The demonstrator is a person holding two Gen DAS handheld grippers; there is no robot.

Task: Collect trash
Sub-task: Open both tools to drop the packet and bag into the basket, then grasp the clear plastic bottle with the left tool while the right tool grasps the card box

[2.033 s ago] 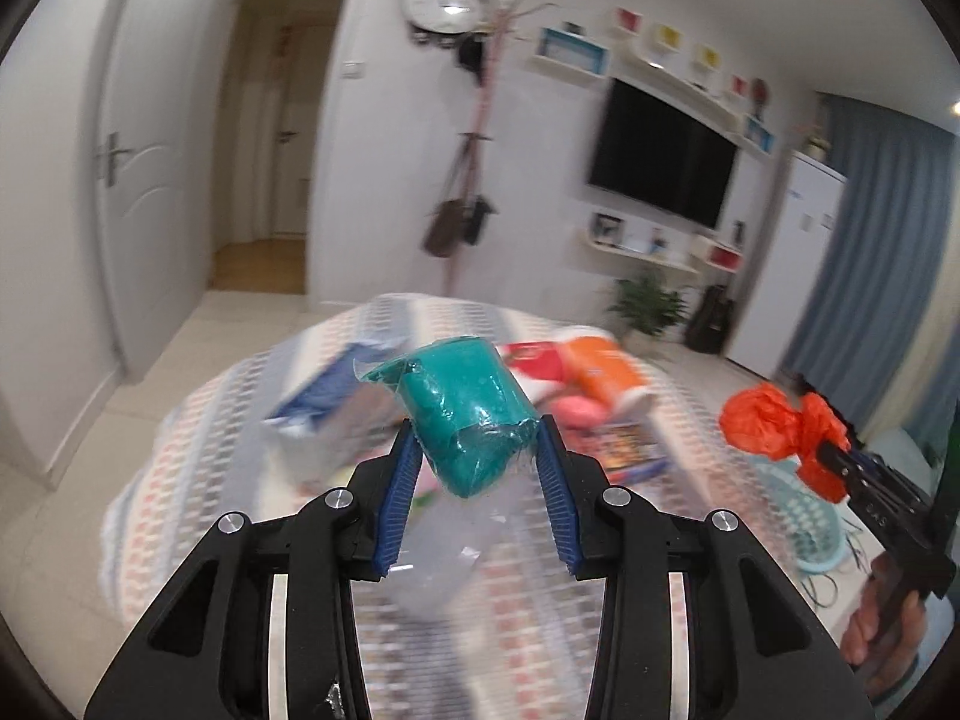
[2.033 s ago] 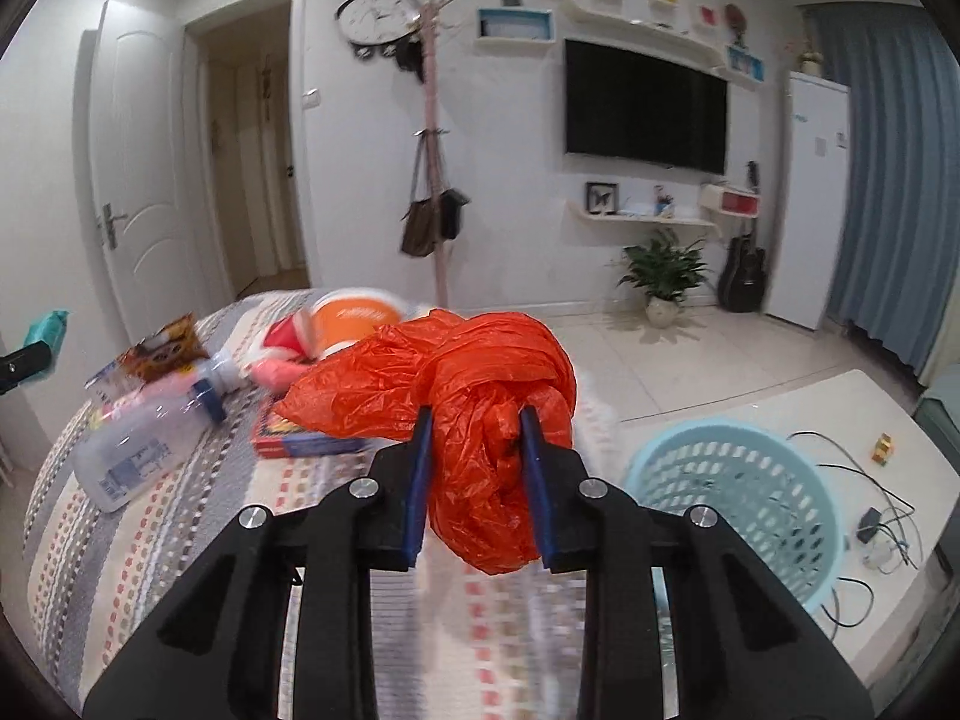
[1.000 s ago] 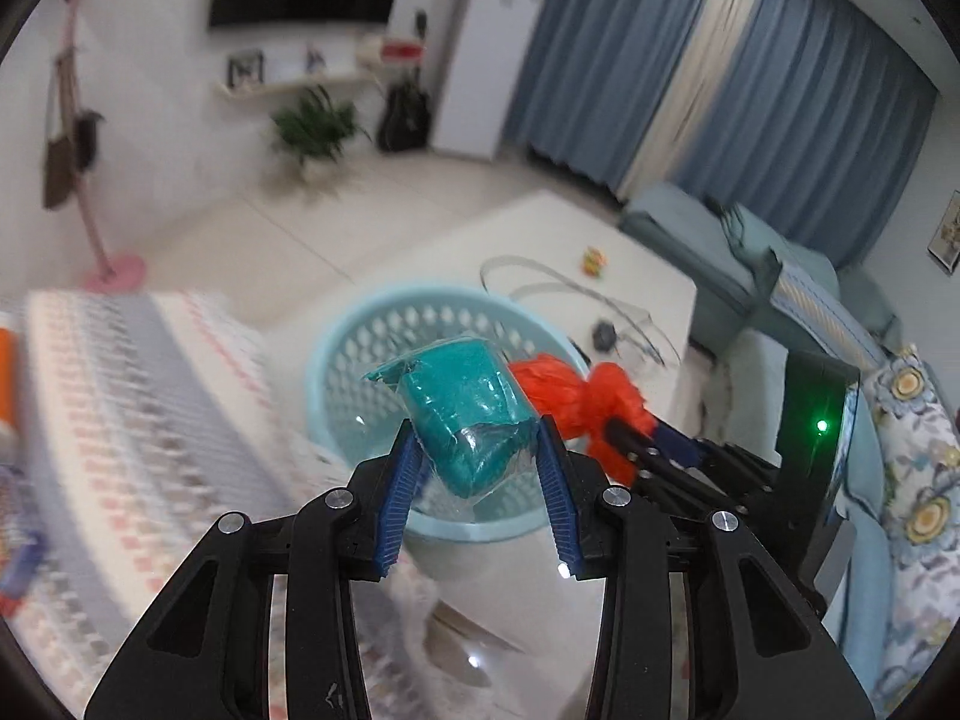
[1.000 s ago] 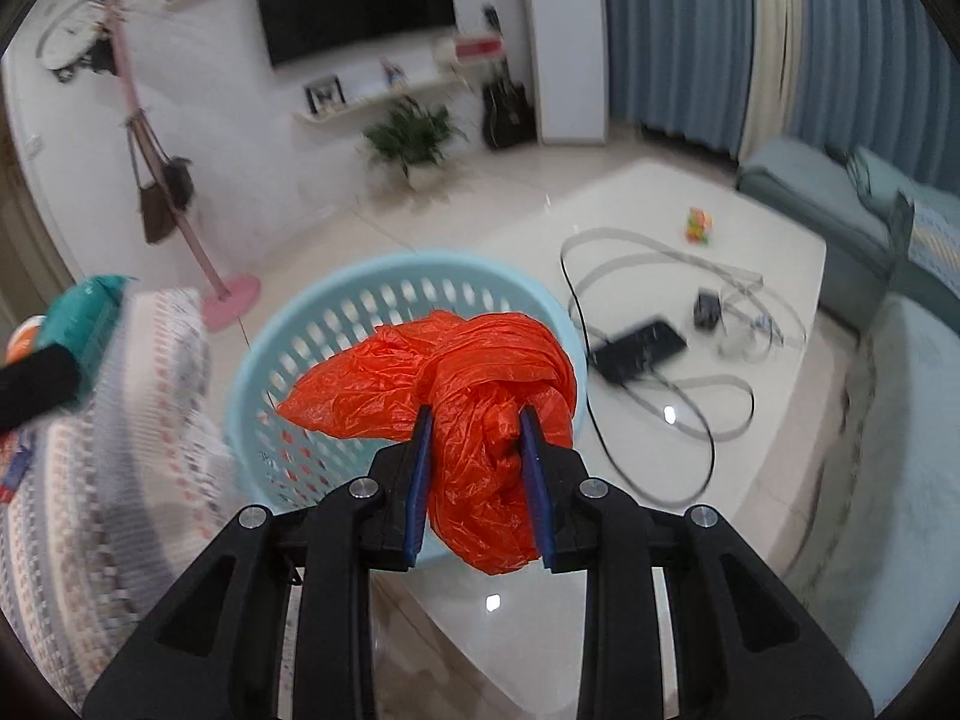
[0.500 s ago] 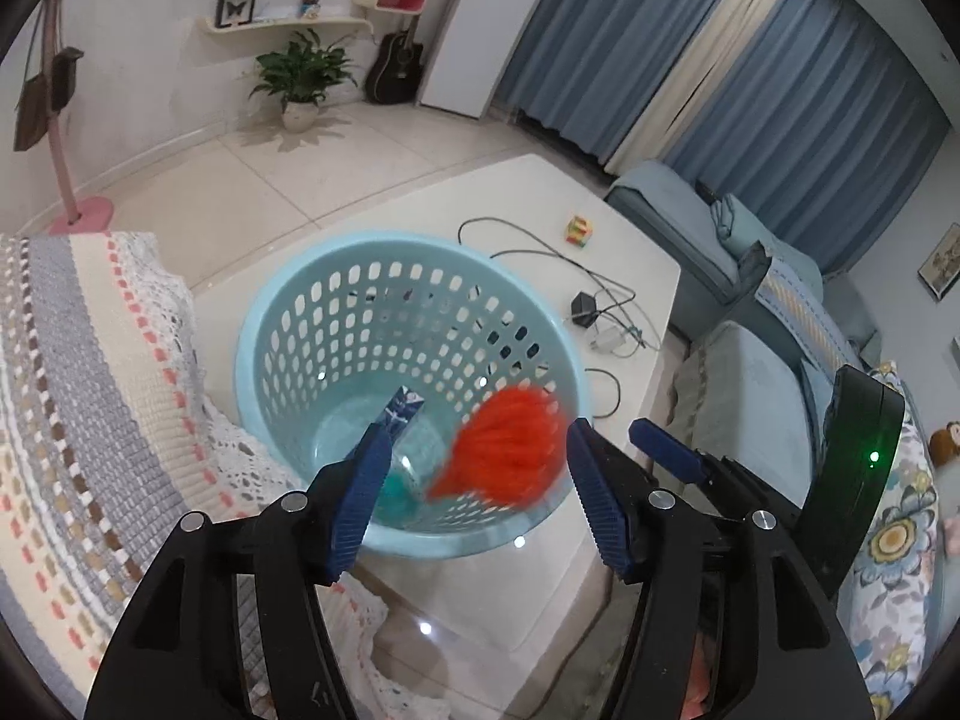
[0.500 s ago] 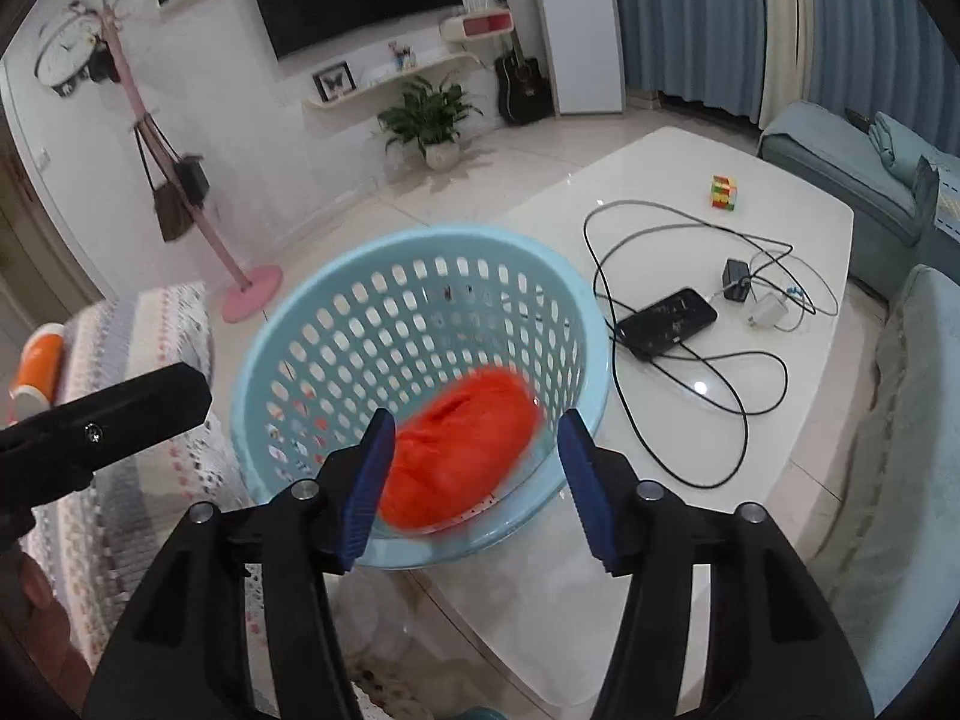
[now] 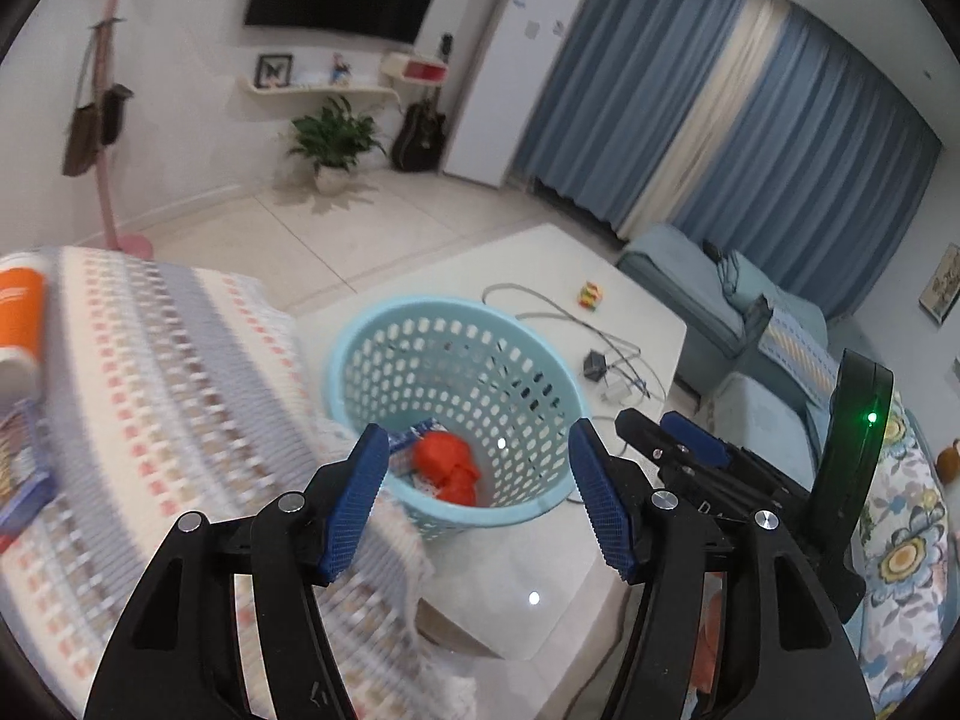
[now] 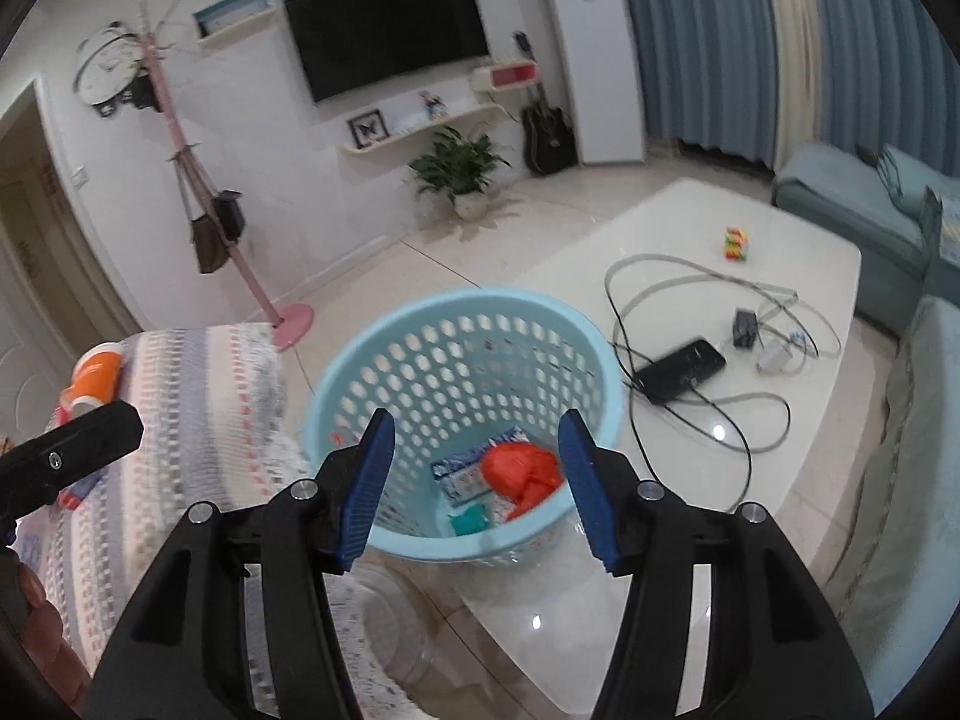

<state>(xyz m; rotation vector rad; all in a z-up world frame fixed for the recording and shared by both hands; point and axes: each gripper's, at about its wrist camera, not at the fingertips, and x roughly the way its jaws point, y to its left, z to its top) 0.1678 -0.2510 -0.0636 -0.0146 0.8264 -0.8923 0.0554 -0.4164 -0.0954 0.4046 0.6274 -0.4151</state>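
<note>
Trash now lies in the light blue basket (image 8: 384, 372): the orange plastic bag (image 8: 522, 471), a teal wad (image 8: 467, 521) and a blue-white packet (image 8: 468, 468). Both the right gripper (image 8: 474, 483) and left gripper (image 7: 474, 501) hang above, jaws spread, holding nothing. Drop step looks done; next, likely reach for the orange cup (image 7: 18, 312) on the striped bed (image 7: 156, 396).
</note>
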